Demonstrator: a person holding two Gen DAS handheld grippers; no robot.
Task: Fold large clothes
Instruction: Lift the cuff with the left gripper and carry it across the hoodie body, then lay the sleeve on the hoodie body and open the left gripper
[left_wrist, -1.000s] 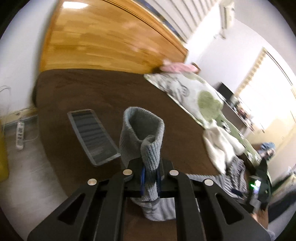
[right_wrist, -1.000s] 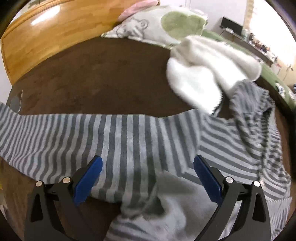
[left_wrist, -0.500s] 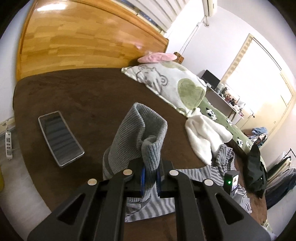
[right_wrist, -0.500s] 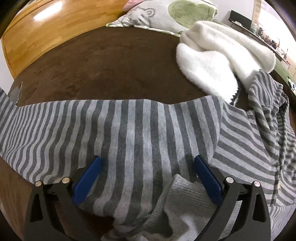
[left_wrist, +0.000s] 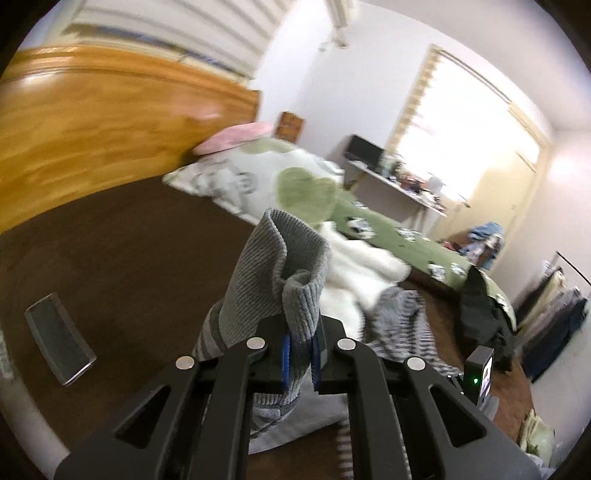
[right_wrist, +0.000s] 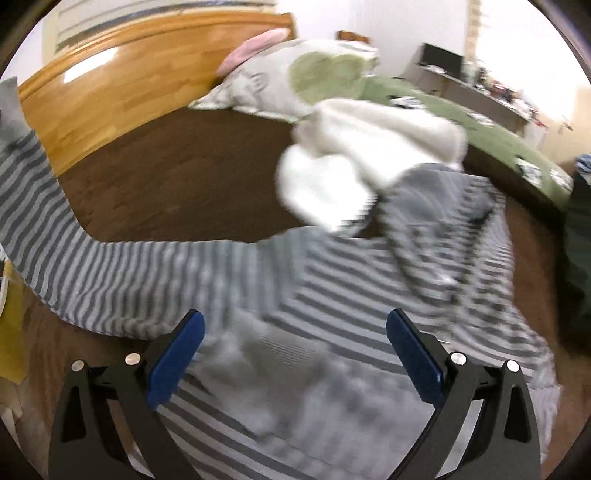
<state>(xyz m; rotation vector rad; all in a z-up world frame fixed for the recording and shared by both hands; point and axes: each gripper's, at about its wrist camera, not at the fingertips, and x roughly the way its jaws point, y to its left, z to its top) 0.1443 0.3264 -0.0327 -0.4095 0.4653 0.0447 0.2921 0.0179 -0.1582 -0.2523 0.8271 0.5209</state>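
A grey-and-white striped sweater (right_wrist: 332, 280) lies spread on the brown bed cover (right_wrist: 177, 173). Its ribbed grey cuff (left_wrist: 273, 273) stands up between the blue pads of my left gripper (left_wrist: 300, 356), which is shut on it. In the right wrist view the striped sleeve (right_wrist: 48, 229) rises from the bed toward the upper left. My right gripper (right_wrist: 295, 354) hangs open above the sweater's body, with its blue pads (right_wrist: 177, 356) wide apart and nothing pinched between them.
A white fluffy garment (right_wrist: 354, 155) lies just beyond the sweater. A green and white quilt (left_wrist: 295, 184) and a pink pillow (left_wrist: 236, 136) sit by the wooden headboard (left_wrist: 92, 122). A flat dark device (left_wrist: 59, 343) lies on the cover at left; dark clothing (left_wrist: 484, 314) at right.
My left gripper has risen with the cuff and swung toward the window side, lifting the sleeve off the bed. My right gripper has pulled up and back from the sweater, staying open.
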